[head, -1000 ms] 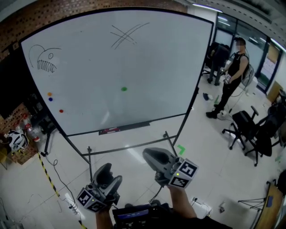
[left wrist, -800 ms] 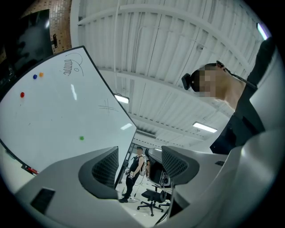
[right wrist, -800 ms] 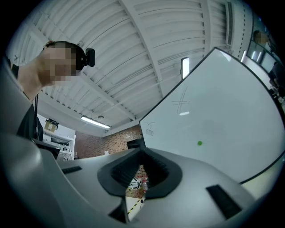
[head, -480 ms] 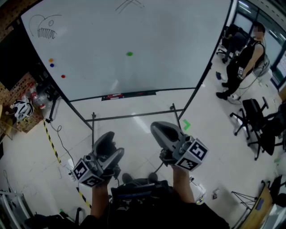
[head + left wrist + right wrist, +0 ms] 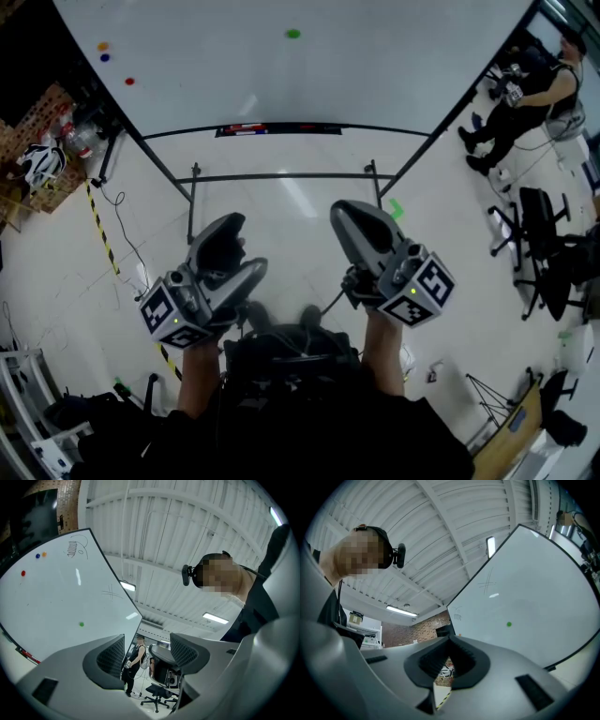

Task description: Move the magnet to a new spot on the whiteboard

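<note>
Right hand-held gripper point(image 5: 349, 217) is clenched empty, my left hand-held gripper point(image 5: 228, 239) released; green magnet point(image 5: 293, 34) sits on the whiteboard point(image 5: 394, 56) well ahead of both, glossy floor point(image 5: 281, 202) between, office chairs point(image 5: 544, 244) off right.

Your left gripper point(image 5: 147, 648) has its jaws standing apart, with no object between the pads. The whiteboard point(image 5: 61, 597) lies to the left and carries a green magnet point(image 5: 81, 624), a red magnet point(image 5: 23, 573) and a toothy doodle point(image 5: 74, 548). A person point(image 5: 136, 660) stands far off, framed in the gap.
</note>
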`<state>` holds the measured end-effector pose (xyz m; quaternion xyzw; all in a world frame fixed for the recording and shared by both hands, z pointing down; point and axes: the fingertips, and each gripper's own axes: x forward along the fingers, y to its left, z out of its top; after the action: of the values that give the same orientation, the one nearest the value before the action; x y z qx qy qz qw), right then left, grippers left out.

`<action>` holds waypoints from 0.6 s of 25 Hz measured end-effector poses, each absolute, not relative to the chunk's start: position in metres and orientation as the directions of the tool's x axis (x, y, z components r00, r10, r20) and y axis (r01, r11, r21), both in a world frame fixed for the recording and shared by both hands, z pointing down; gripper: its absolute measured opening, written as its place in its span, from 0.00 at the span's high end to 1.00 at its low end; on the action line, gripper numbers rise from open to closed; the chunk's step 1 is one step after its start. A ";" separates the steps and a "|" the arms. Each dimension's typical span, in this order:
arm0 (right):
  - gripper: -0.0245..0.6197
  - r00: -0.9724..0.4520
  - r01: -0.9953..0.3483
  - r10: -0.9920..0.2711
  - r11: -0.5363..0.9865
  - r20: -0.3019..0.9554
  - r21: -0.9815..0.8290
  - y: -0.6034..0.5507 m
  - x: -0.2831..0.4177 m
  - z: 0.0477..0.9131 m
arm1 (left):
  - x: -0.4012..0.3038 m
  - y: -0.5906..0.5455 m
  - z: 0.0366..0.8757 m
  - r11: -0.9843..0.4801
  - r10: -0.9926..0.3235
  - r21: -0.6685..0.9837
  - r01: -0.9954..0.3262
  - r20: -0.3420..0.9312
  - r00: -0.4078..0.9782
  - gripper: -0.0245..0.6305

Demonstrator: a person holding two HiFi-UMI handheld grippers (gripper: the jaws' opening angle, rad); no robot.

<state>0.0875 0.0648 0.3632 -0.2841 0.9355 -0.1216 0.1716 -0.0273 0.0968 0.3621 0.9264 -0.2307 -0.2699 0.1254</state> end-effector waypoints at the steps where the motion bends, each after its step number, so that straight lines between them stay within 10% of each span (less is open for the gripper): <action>1: 0.93 -0.781 -0.488 -0.571 0.810 -0.251 -0.326 0.064 0.087 0.364 | -0.028 0.096 0.363 -0.862 -0.496 0.357 -0.361 -0.442 0.747 0.51; 15: 0.93 -0.791 -0.482 -0.565 0.812 -0.235 -0.329 0.062 0.081 0.370 | -0.024 0.094 0.368 -0.868 -0.484 0.345 -0.357 -0.425 0.765 0.51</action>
<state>0.0805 0.0618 0.3697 -0.2793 0.9377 -0.1270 0.1629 -0.0244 0.0937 0.3676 0.9314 -0.2259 -0.2578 0.1228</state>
